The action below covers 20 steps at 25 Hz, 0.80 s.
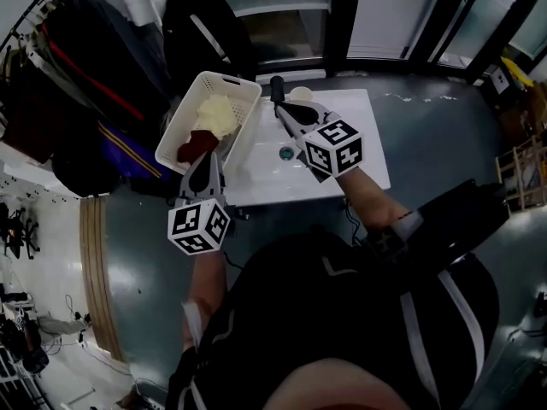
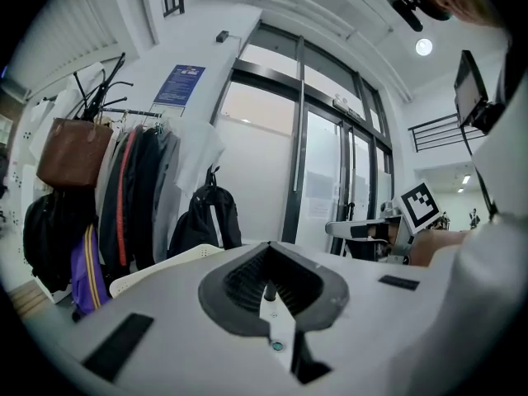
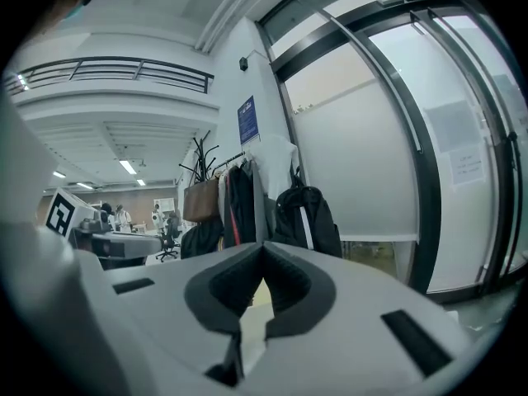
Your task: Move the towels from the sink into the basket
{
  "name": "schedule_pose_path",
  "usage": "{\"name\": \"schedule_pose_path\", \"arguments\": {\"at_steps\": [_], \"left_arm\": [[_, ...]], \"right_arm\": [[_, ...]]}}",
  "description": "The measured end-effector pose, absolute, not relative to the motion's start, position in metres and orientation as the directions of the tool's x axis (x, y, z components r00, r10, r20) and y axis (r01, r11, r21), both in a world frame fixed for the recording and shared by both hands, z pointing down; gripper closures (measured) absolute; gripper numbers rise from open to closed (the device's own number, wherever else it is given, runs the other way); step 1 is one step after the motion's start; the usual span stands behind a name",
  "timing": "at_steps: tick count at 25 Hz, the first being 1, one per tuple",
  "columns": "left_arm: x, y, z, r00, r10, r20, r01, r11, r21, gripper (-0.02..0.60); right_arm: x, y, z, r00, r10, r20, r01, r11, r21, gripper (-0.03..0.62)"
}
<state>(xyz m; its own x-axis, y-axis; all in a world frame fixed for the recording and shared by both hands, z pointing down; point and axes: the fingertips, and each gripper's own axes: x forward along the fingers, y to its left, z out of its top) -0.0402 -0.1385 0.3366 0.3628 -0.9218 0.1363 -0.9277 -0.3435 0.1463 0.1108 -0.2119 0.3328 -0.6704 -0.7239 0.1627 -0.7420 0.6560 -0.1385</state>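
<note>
Both towels lay in the basket (image 1: 242,120), which stood against the left edge of the sink (image 1: 346,122): a cream towel (image 1: 217,114) in the middle and a dark red towel (image 1: 196,146) at the near end, the two touching. The left gripper (image 1: 204,161) hung over the basket's near end, just beside the red towel. In the left gripper view its jaws met at the tips with nothing between them (image 2: 266,249). The right gripper (image 1: 281,109) was held over the back of the sink, its tips near the dark tap (image 1: 277,85) and beyond the drain (image 1: 286,154). In the right gripper view its jaws were also pressed together and empty (image 3: 264,247). Both grippers pointed close to level, away from the person (image 1: 342,314), who wore a dark top and stood at the sink's near edge. A pale round thing (image 1: 301,94) sat just beside the tap; what it was could not be told. A rack of coats (image 1: 94,75) and a black backpack (image 1: 201,28) stood behind the basket, before glass doors (image 1: 385,11). The left gripper view showed the basket's rim (image 2: 157,266) low at left, the backpack (image 2: 206,217) behind it, and the right gripper's marker cube (image 2: 419,206) at right. The right gripper view caught the left gripper's cube (image 3: 59,211) at left.
</note>
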Motion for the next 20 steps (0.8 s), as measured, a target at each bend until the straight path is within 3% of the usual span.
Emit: {"name": "schedule_pose_path", "arguments": {"at_steps": [20], "left_arm": [[-0.0379,-0.1381,0.3381,0.339,-0.930,0.142,-0.939,-0.325,0.109,0.574]], "right_arm": [[0.1124,-0.2165,0.3308,-0.666,-0.732,0.143,-0.746,0.659,-0.101,0.586]]}}
